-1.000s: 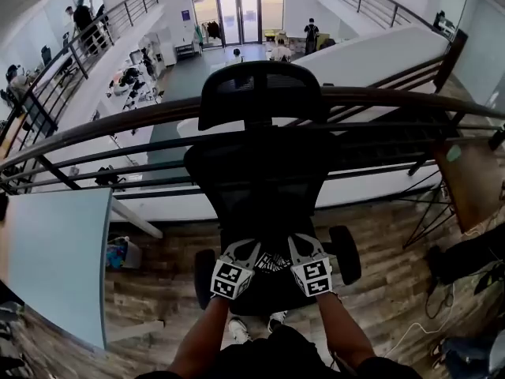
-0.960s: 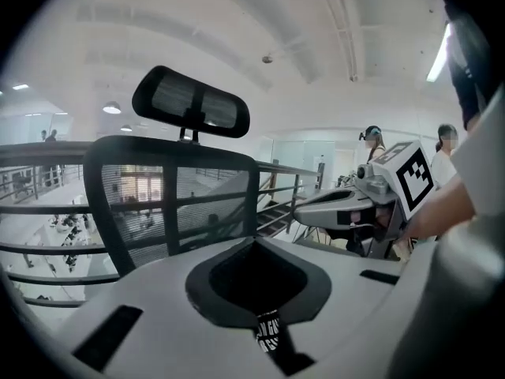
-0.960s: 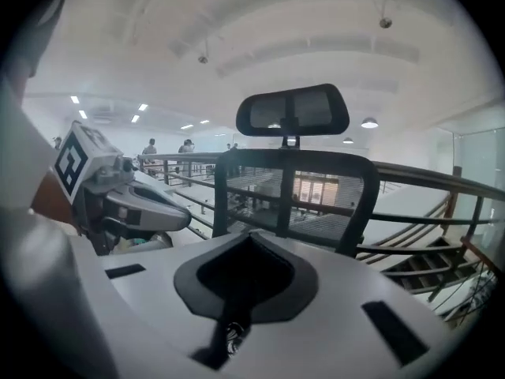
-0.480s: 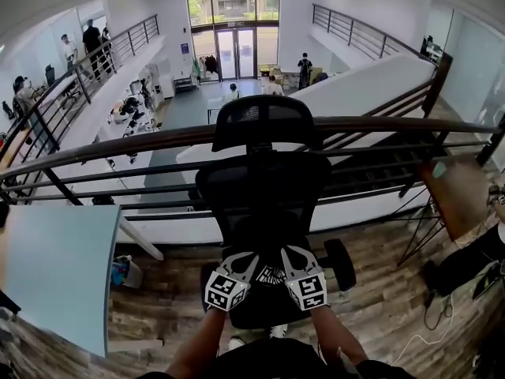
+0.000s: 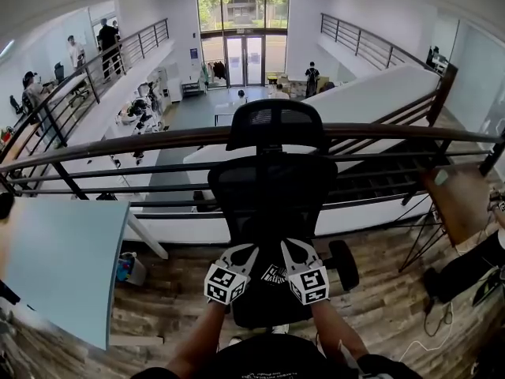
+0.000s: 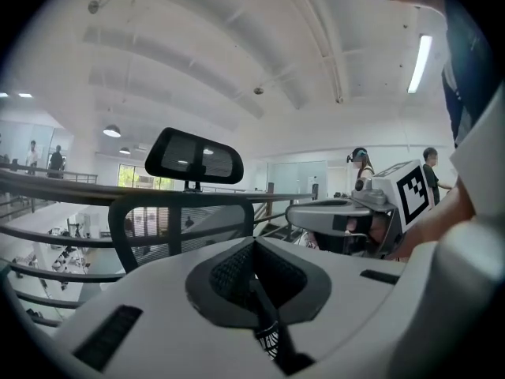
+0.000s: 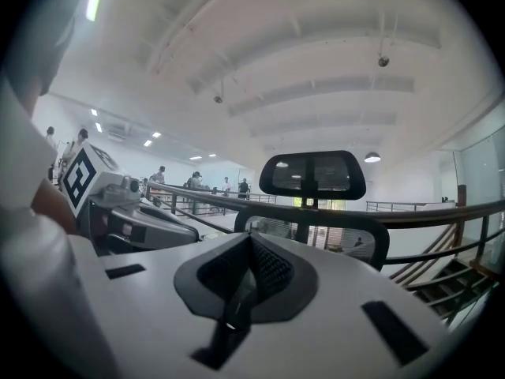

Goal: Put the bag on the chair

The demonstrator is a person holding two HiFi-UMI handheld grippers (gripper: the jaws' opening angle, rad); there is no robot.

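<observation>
Left claw (image 6: 254,279) pressed shut on black strap (image 6: 267,322) of bag. Right claw (image 7: 248,273) same, pinching second strap (image 7: 234,313). I hold bag (image 5: 274,275) up between both claws, just over chair seat (image 5: 260,314); can't tell if it touches seat. Chair (image 5: 272,184) back and headrest right ahead, railing (image 5: 142,142) behind. Picking up looks done, I think. Left to do: lower bag onto seat, open both claws.
</observation>
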